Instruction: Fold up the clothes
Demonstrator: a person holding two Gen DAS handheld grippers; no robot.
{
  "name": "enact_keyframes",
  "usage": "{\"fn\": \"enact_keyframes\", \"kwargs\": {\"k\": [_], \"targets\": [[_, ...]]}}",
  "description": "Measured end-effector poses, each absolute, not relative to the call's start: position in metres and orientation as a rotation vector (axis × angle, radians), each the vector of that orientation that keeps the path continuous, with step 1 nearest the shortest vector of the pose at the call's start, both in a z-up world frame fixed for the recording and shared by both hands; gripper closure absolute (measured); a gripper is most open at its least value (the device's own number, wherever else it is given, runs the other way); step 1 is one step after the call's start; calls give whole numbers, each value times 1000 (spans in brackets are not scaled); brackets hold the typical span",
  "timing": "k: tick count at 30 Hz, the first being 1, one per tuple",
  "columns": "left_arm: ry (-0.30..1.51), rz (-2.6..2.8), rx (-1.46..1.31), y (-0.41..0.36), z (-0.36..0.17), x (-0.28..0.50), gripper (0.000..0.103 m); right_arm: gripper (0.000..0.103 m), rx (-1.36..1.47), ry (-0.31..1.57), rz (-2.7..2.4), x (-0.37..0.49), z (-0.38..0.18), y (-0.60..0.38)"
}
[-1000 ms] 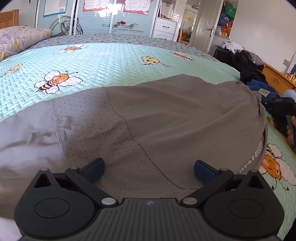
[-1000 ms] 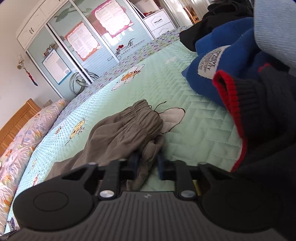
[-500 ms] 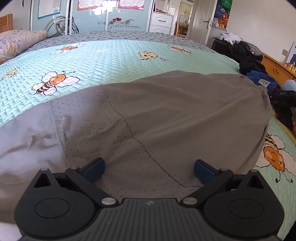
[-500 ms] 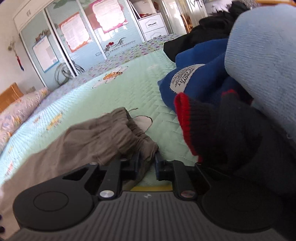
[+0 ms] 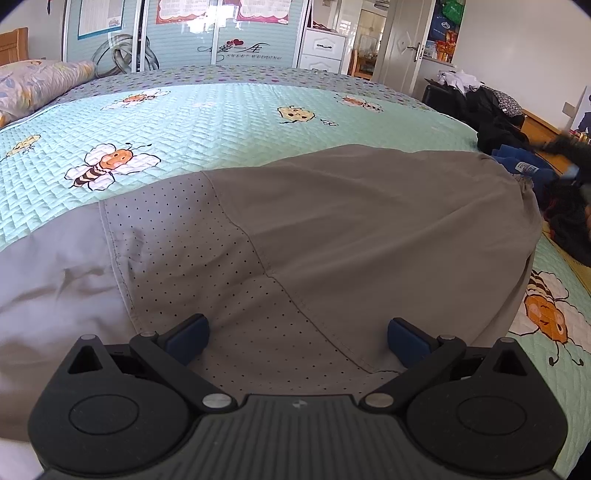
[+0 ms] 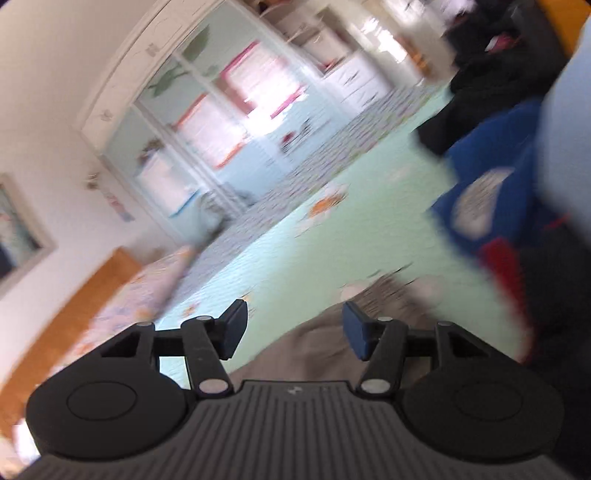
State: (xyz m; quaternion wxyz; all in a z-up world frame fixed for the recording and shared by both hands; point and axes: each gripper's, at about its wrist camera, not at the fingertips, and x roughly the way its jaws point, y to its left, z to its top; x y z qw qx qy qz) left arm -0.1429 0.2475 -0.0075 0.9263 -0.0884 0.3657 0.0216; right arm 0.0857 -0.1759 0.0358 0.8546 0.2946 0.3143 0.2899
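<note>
Grey-brown trousers [image 5: 351, 229] with a dotted mesh panel lie spread flat on the bee-print quilt [image 5: 221, 122]. My left gripper [image 5: 297, 338] hovers just above the mesh panel, open wide, its pads touching nothing. In the blurred right wrist view my right gripper [image 6: 293, 326] is tilted above the trousers' gathered waistband [image 6: 373, 295]. Its jaws are opening and the cloth lies below them, free of the pads.
A heap of clothes sits to the right: a blue garment [image 6: 476, 199], a black one with red trim [image 6: 535, 295] and more dark clothes [image 5: 495, 125]. A pillow [image 5: 33, 81] lies at the far left, a mirrored wardrobe [image 5: 184, 33] stands behind the bed.
My right gripper has let go of the trousers' waistband, opened its jaws, risen and rolled. The waistband end has dropped flat on the quilt. The left gripper has kept still.
</note>
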Motion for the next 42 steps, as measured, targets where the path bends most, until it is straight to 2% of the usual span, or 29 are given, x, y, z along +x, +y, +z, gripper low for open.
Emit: {"fn": "enact_keyframes", "kwargs": {"k": [1,2,3,6,9,11,15,16,18,20,21,22,26,27,28,30,31,32,33,34,38,39,40,42], "targets": [[750,41,-186,248,-7,-143,1,53,589,735,578,94,23,-170],[750,38,-190,249,-7,-143,1,67,547,799,511,98,8,-171],[749,35,-192,250,-7,-143,1,103,536,819,470,99,-6,-178],[748,31,-190,250,-8,-143,1,103,688,810,509,100,-26,-201],[747,30,-192,250,-7,-143,1,102,617,805,486,96,-11,-192],[740,30,-190,250,-8,-144,1,96,609,770,465,86,2,-189],[727,40,-187,248,-8,-145,1,68,568,704,642,51,25,-160],[724,42,-194,248,-7,-146,1,65,533,738,689,46,21,-149],[704,44,-250,253,-5,-148,1,66,426,821,692,41,8,-130],[669,41,-333,261,-1,-154,1,102,381,846,567,47,-15,-134],[646,40,-346,262,1,-158,1,103,448,850,552,49,-20,-143],[623,39,-356,264,3,-162,1,94,518,843,549,48,-20,-150],[506,40,-406,271,18,-179,1,76,551,749,673,23,4,-140],[468,36,-436,274,22,-183,1,66,588,744,728,17,6,-134],[440,32,-462,276,26,-186,1,58,632,756,781,15,5,-130],[482,22,-476,278,26,-185,1,52,668,834,816,12,-6,-117],[534,19,-477,278,24,-183,1,52,647,887,790,11,-15,-111],[586,15,-478,278,21,-180,1,60,626,939,763,10,-23,-104],[633,10,-466,276,16,-181,1,92,591,941,726,8,-25,-103],[680,5,-453,273,11,-182,1,103,553,932,686,6,-26,-102],[747,-15,-369,260,11,-191,1,97,421,892,612,-10,-7,-86],[753,-23,-379,260,13,-193,1,85,388,874,603,-15,1,-80],[753,-27,-390,261,14,-196,1,64,379,855,611,-21,7,-73],[753,-34,-410,262,15,-202,1,44,408,808,674,-27,16,-59]]}}
